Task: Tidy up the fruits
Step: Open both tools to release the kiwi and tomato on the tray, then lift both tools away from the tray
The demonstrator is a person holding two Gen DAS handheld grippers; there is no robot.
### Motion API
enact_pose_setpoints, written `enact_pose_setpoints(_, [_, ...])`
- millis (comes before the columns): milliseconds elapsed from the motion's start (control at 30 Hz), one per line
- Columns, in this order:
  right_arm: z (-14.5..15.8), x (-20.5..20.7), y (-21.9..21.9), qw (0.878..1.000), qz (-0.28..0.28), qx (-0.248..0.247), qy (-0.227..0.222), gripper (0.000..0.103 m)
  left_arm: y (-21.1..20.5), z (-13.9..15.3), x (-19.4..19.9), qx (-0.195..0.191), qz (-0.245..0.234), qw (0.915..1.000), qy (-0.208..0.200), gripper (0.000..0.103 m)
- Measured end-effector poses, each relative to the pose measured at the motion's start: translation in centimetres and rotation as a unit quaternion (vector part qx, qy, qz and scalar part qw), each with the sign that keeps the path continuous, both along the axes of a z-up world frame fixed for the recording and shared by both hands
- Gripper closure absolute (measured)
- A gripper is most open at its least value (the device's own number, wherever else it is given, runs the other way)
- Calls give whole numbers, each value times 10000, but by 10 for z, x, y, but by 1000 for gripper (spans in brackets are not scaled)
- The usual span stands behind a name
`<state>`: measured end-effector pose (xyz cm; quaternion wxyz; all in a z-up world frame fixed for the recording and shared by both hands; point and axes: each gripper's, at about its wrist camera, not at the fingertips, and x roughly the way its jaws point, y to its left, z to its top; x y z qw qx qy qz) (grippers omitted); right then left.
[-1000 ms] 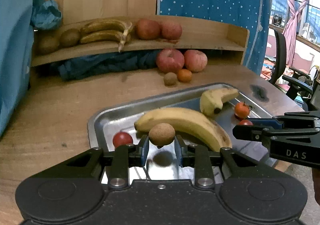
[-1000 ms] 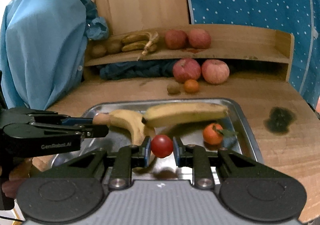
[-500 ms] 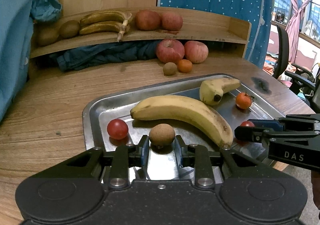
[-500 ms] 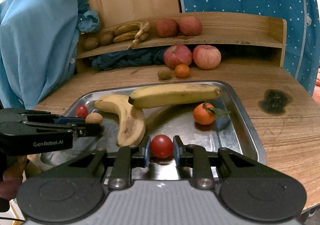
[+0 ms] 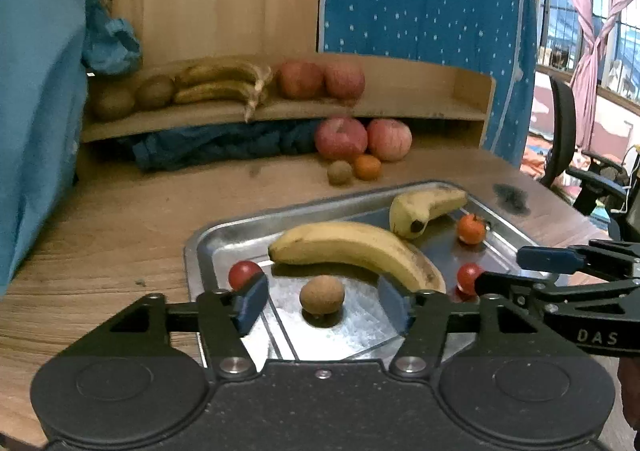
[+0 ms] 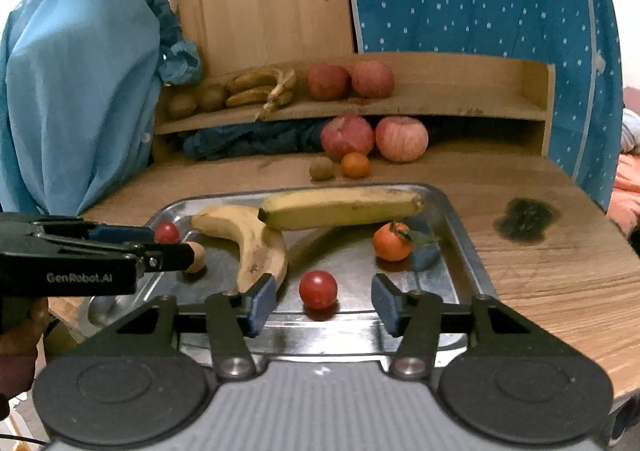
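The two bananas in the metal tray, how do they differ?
In the right wrist view, the curved banana bends sharply, while the straighter banana is nearly straight. The curved one runs toward the camera; the straighter one lies crosswise near the far rim. The straighter banana's dark tip rests against the curved one's back. Both are yellow with brown speckles, unpeeled, and lie in the metal tray.

My fruit count

I count four apples [image 6: 347,135], four bananas [image 6: 340,207], two cherry tomatoes [image 6: 318,289], two tangerines [image 6: 392,241], and one steel tray [image 6: 460,227], lower centre.
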<state>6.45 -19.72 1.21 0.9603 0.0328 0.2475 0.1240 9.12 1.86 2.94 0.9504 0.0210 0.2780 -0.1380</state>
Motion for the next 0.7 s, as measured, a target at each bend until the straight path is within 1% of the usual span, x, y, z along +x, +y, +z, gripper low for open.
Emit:
enact_pose_setpoints(33, [2,-4,0,10000,-4,-10,-55,36,1,2,-4,-14,22,10000,-60,26])
enact_pose_setpoints(100, [5,-12,-1,9999,-33,-25,-162,27,4,5,-13,-43,77,9998,-188,19])
enact_pose_setpoints(200, [8,-24,-1,9994,-94,-51,-317,19,10,8,-25,-101,140,9994,-286,16])
enact_pose_setpoints(233, [9,-28,-2,9992,-113,-59,-371,17,12,8,-29,-123,169,9993,-317,13])
enact_pose_setpoints(267, [9,-33,-2,9990,-135,-66,-420,14,14,8,-35,-150,218,9990,-359,9])
enact_pose_setpoints(300, [9,-38,-3,9988,-154,-70,-466,11,17,7,-39,-183,262,9987,-404,2])
enact_pose_setpoints(367, [9,-49,-5,9980,-182,-38,-609,6,22,6,-50,-263,319,9978,-526,1])
enact_pose_setpoints(467, [7,-64,-9,9965,-217,20,-803,1,26,0,-65,-279,353,9973,-589,1])
enact_pose_setpoints(700, [-6,-86,-16,9955,-352,77,-878,0,28,-13,-89,-251,399,9967,-655,1])
